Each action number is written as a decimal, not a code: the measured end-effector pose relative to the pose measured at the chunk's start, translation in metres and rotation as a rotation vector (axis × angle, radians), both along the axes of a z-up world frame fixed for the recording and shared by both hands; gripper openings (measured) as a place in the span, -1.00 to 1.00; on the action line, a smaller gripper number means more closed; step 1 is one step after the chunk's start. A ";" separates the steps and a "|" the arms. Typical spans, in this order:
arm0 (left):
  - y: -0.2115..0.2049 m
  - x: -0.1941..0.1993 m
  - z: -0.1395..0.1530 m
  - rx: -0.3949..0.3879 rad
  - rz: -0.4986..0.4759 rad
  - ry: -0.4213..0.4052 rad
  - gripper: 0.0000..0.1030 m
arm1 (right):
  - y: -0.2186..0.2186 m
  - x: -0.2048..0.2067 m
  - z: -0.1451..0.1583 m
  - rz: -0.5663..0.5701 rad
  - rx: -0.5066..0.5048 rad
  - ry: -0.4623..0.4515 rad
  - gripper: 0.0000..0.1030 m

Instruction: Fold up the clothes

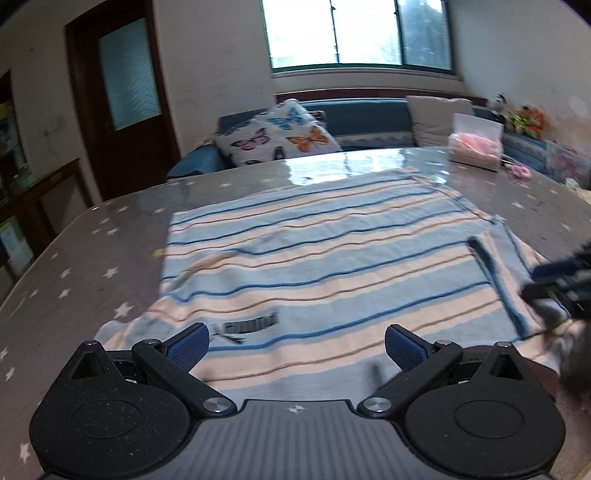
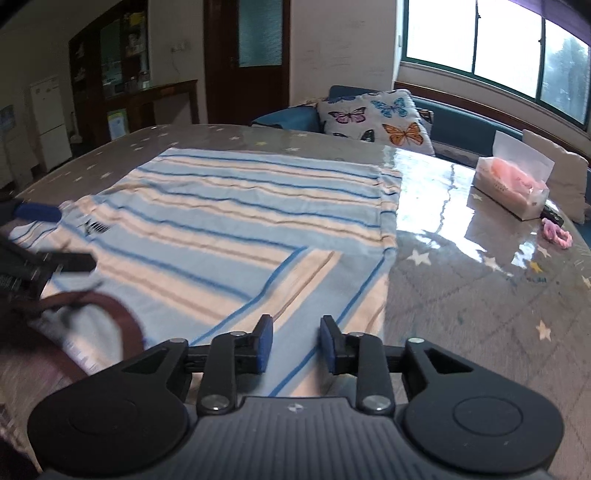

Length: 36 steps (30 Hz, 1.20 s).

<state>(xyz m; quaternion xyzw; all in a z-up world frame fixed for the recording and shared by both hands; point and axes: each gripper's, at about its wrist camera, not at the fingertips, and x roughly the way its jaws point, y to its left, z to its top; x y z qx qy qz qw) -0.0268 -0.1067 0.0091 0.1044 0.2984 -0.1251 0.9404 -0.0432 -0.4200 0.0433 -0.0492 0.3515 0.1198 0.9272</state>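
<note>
Blue ribbed pads (image 1: 186,345) on the left gripper (image 1: 295,345), spread wide apart, nothing between them, hovering low over the near edge of the striped shirt (image 1: 314,258). Just beyond the left pad, a small dark printed logo (image 1: 251,325) on the cloth. Pale blue and peach bands across the shirt, crossed by thin darker lines, spread flat on the star-patterned table (image 1: 92,251), with one side folded inward along a blue-edged seam at the right. At the right edge of the left wrist view, blurred, the right gripper (image 1: 557,284) over that folded side. In the right wrist view, right gripper (image 2: 295,345) with its blue pads (image 2: 264,345) parted by a narrow gap, empty, poised above the folded flap of the shirt (image 2: 240,221) near its close edge; whether touching the cloth cannot be told. To the left there, the left gripper (image 2: 40,236) blurred, by the dark brownish collar (image 2: 110,314). Farther off on the glossy tabletop (image 2: 461,295), well apart from the shirt, a tissue box (image 2: 513,184) with pink contents and a pink scrunchie (image 2: 556,232) beside it. Beyond the table, a blue sofa (image 1: 369,118) with a butterfly cushion (image 1: 280,133), then the bright window (image 1: 358,33) and a dark wooden door (image 1: 122,92).
</note>
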 end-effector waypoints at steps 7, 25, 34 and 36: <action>0.037 -0.004 0.004 -0.007 0.127 -0.012 1.00 | 0.016 -0.023 0.002 0.075 -0.046 -0.011 -0.44; 0.176 -0.006 -0.007 -0.145 0.573 0.098 0.53 | 0.098 0.017 0.022 0.350 0.023 -0.014 -0.05; 0.189 -0.002 -0.007 -0.199 0.509 0.109 -0.19 | 0.171 0.020 0.012 0.534 -0.037 0.003 -0.02; 0.191 -0.001 -0.008 -0.195 0.500 0.101 -0.49 | 0.180 0.014 0.009 0.563 -0.054 0.007 -0.02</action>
